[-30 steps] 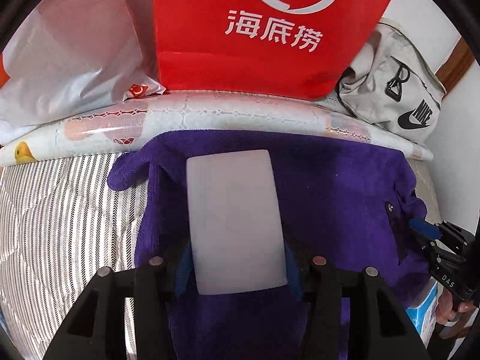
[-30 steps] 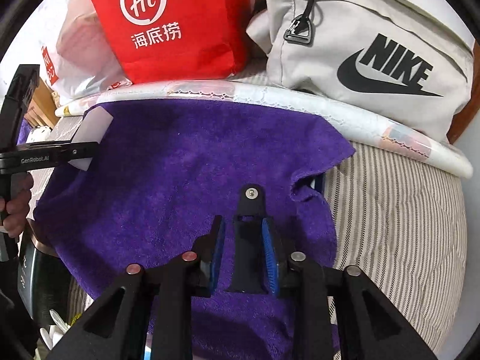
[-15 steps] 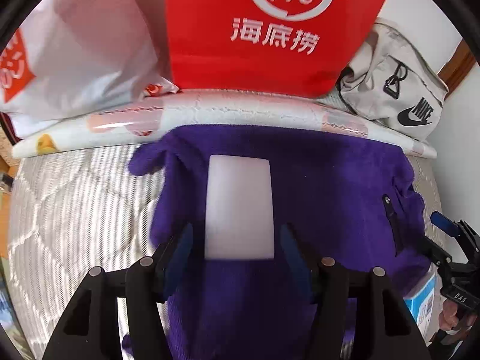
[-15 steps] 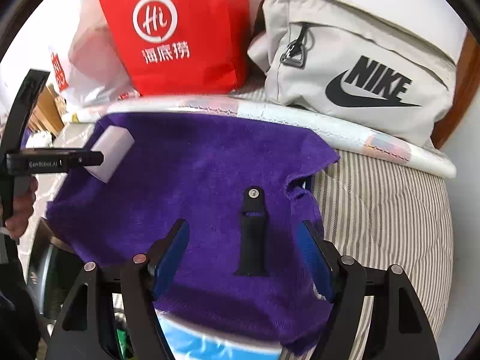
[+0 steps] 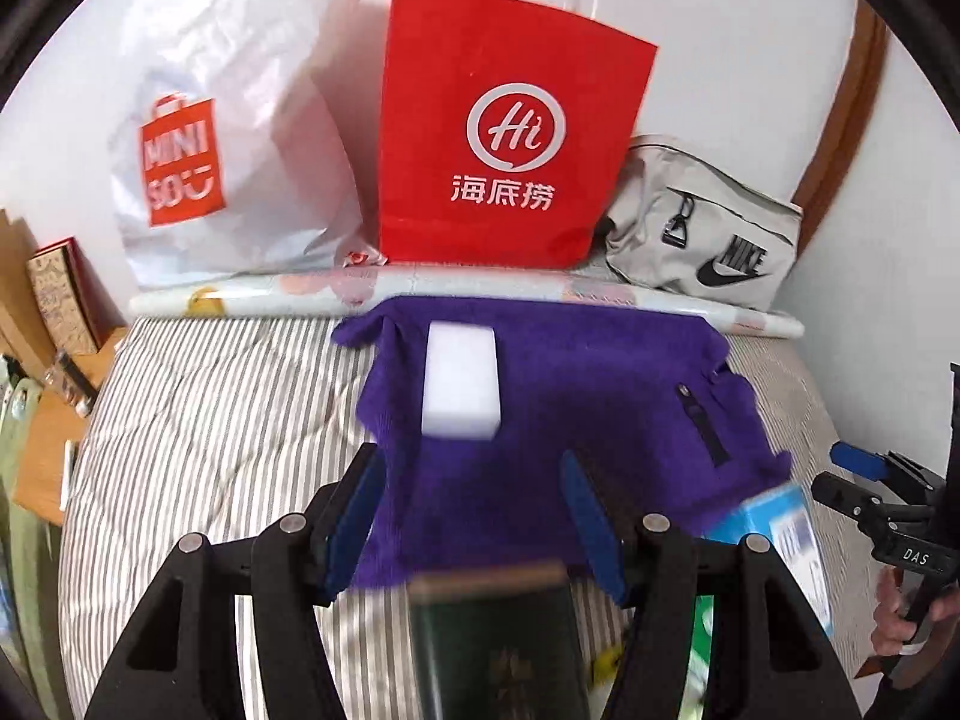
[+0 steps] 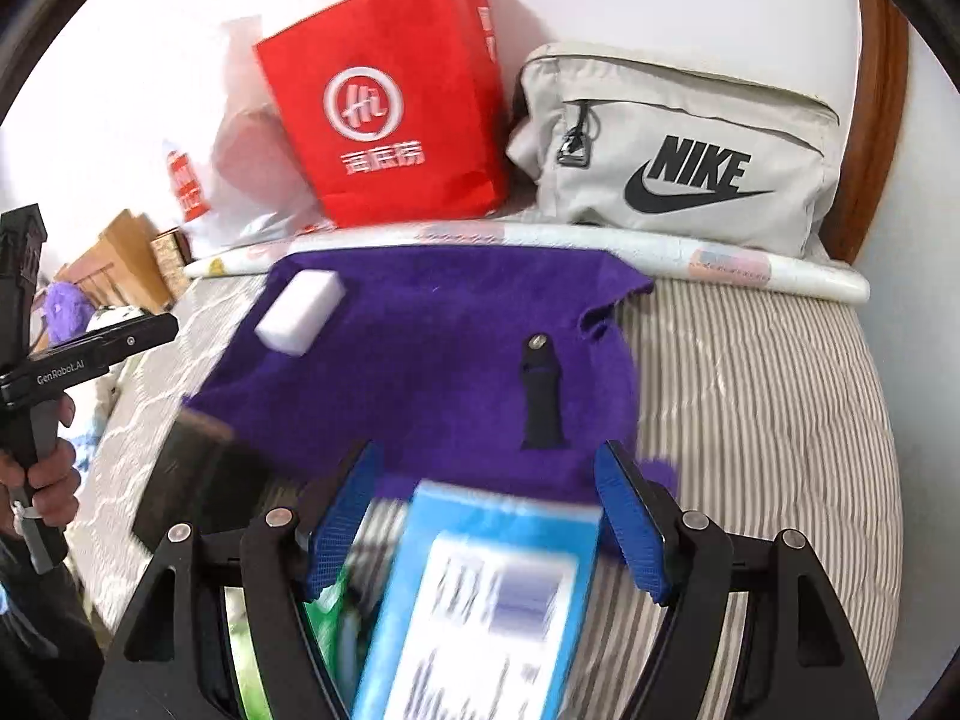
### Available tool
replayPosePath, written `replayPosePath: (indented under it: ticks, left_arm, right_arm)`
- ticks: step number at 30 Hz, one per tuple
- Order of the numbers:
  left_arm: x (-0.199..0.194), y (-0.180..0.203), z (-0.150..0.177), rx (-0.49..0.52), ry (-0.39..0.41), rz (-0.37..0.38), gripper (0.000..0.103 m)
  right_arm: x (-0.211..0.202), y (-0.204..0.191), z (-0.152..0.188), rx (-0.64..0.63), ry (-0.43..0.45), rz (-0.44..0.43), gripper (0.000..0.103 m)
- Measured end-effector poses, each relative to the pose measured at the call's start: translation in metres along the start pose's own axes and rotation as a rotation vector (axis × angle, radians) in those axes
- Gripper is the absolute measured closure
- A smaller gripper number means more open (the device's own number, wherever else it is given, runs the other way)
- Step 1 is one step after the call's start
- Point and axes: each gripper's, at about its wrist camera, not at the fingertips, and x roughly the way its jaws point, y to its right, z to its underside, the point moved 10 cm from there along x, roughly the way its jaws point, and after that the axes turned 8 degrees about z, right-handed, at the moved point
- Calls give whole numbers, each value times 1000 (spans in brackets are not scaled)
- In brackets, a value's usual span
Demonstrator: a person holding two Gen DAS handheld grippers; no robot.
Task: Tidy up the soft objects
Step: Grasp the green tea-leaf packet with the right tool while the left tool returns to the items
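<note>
A purple towel (image 5: pixel 558 420) lies spread on the striped mattress (image 5: pixel 198 420). On its left part rests a white sponge block (image 5: pixel 461 387), and a black strap (image 5: pixel 702 426) lies near its right edge. My left gripper (image 5: pixel 474 516) hovers open, above and short of the sponge, with nothing between its blue pads. In the right wrist view the towel (image 6: pixel 432 336), the sponge (image 6: pixel 300 312) and the strap (image 6: pixel 543 396) show again. My right gripper (image 6: pixel 489 498) is open above the towel's near edge, clear of the strap.
Along the wall stand a white plastic bag (image 5: pixel 240 138), a red paper bag (image 5: pixel 504 132) and a grey Nike bag (image 5: pixel 708 234), behind a rolled patterned mat (image 5: pixel 270 294). A blue box (image 6: pixel 480 600) and a dark green book (image 5: pixel 498 648) lie close under the grippers.
Both grippers have let go and drawn back and up. The left released the white sponge, the right released the black strap; both things now lie on the towel.
</note>
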Motion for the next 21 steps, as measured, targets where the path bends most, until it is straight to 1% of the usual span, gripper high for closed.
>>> replayPosePath:
  ticks: [1,3,7,11,12,13,15,18,21]
  left_arm:
    - [-8,0,6,-6,-7,1,44]
    - [-21,3,23,-3,-27,12,44]
    - [-42,10,58,-7,-58,15,44]
    - [-58,17,93,-20,-69,39,44]
    - [-61,17,100,-25,-70,41,44]
    - [-64,16,109,-32,-70,41,44]
    - [-67,11,125,-42,-78,18,44]
    - [-67,1,144,-61,-90,-11,44]
    - [-68,-6,162,-81,-105,-7,44]
  right_arm:
    - [-5,-2,7,3,-7,-7,29]
    - [-14,-4,22,2,-19,9,29]
    - [-31,-3,49,44,-17,35,29]
    - [-48,-11,77,44,-18,27,29]
    - [-53,-15,83,37,-12,20,29]
    - [-59,-25,90,22,-3,-11,29]
    - [-65,-40,100,-1,3,-54,29]
    - [-68,-71,118,-74,15,-107,29]
    - [-68,-101,132,-150,33,-141,29]
